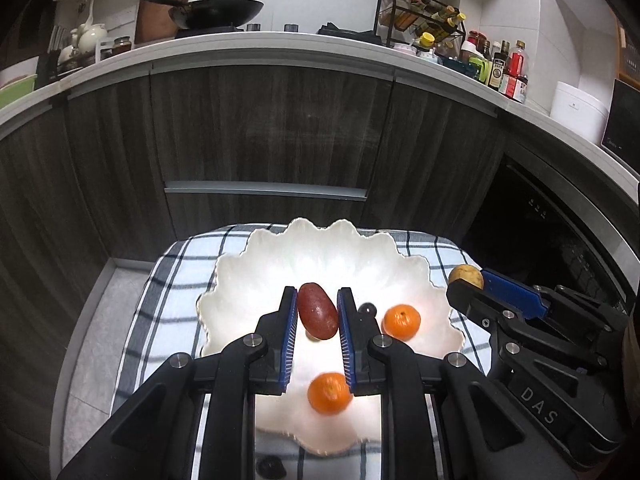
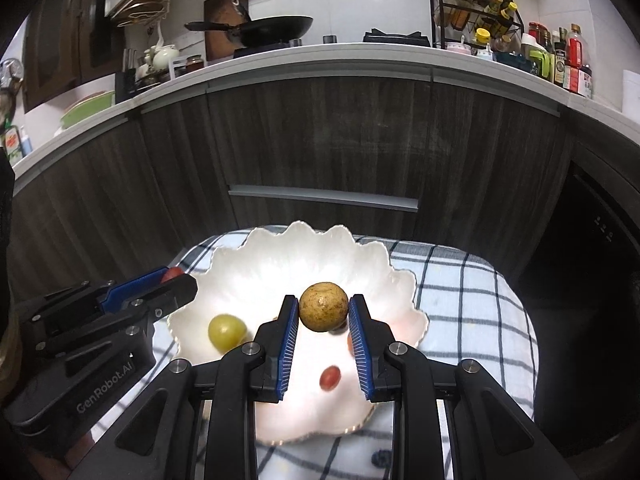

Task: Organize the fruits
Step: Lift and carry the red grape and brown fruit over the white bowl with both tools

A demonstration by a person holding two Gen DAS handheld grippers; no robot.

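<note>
My left gripper (image 1: 317, 293) is shut on a red-brown oval fruit (image 1: 318, 320) above a white scalloped plate (image 1: 320, 248). Two small oranges (image 1: 401, 322) (image 1: 330, 393) and a dark grape (image 1: 367, 309) lie on the plate. My right gripper (image 2: 323, 301) is shut on a round tan fruit (image 2: 324, 308) over the same plate (image 2: 320, 236). Beneath it lie a yellow-green grape (image 2: 227, 331) and a red cherry tomato (image 2: 330, 377). Each gripper shows in the other's view: the right gripper (image 1: 467, 281) at the plate's right, the left gripper (image 2: 177, 277) at its left.
The plate rests on a blue-checked cloth (image 2: 460, 300) over a small stand. A dark fruit (image 1: 270, 467) lies on the cloth near the plate's front rim. Dark wood cabinets (image 1: 272, 128) stand behind, with a wok (image 1: 224, 10) and bottles (image 1: 508, 70) on the counter. A black oven (image 1: 540, 232) is at the right.
</note>
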